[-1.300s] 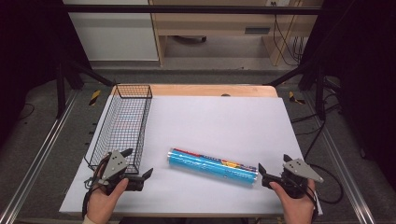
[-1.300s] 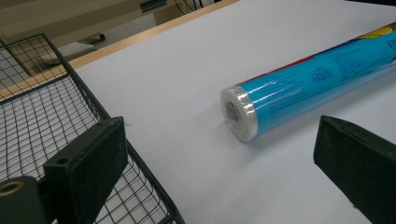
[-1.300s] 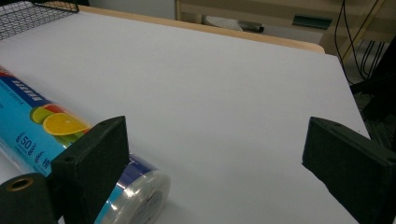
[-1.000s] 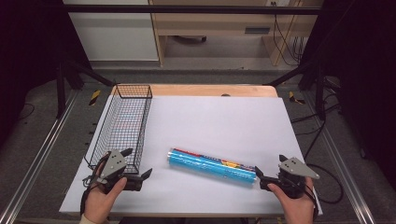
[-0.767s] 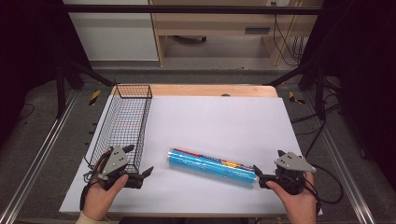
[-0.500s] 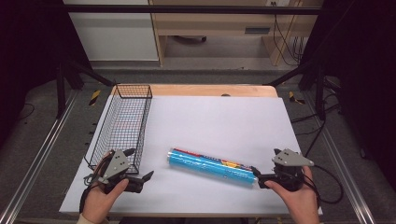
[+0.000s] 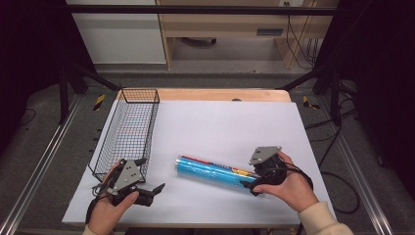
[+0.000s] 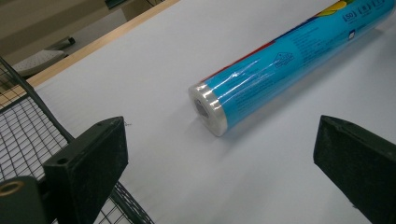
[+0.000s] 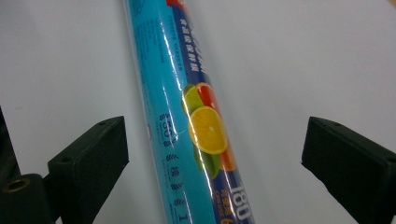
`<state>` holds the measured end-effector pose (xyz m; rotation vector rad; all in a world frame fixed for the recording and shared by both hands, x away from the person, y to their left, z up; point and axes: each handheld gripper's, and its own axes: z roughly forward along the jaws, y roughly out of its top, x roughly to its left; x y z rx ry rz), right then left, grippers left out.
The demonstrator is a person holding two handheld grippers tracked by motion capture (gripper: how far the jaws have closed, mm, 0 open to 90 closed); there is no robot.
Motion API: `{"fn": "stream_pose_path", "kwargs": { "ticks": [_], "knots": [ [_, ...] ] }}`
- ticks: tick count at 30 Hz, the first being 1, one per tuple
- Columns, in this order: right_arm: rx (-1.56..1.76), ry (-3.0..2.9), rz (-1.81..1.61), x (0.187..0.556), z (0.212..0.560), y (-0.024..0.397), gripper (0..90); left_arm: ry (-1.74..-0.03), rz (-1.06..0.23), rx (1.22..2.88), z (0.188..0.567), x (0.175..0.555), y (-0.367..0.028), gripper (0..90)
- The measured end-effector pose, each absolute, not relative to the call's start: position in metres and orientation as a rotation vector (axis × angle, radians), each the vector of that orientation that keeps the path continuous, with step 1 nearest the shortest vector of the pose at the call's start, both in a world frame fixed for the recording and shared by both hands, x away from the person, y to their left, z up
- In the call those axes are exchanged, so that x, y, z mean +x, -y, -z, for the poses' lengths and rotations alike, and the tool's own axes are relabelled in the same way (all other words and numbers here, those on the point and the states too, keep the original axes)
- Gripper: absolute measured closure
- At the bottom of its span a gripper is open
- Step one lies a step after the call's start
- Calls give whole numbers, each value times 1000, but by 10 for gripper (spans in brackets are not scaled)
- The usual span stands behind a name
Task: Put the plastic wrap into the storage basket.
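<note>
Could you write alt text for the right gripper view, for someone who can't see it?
A blue plastic-wrapped roll printed with citrus fruit lies on a white table, between the open black jaws of the right gripper, which do not touch it.

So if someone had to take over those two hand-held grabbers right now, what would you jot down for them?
Right gripper: open, jaws on either side of the blue roll at its near end, not yet closed.
Left gripper: open, holding nothing, low over the white table beside the wire basket, facing the roll's other end.
The roll lies flat on the table, outside the basket.
Done: right gripper lined up.
Left: probably grip the roll, lift it and perhaps put it in the basket.
</note>
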<state>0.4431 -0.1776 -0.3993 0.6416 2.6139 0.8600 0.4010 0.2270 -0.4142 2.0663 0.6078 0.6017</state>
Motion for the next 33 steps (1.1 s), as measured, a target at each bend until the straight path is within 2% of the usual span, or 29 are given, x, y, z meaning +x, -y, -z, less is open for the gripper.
{"fn": "stream_pose_path", "kwargs": {
  "ticks": [14, 21, 27, 33],
  "knots": [
    [526, -2845, -654, 467, 439, 153, 150, -506, -572, 2159, 405, 409, -208, 35],
    [529, -2892, -609, 472, 448, 152, 202, -437, -585, 2237, 396, 420, -196, 35],
    [546, -2929, -546, 474, 454, 152, 296, -402, -587, 2275, 392, 425, -188, 35],
    [489, -2900, -544, 470, 453, 151, 314, -373, -580, 2317, 390, 429, -180, 35]
  ]
}}
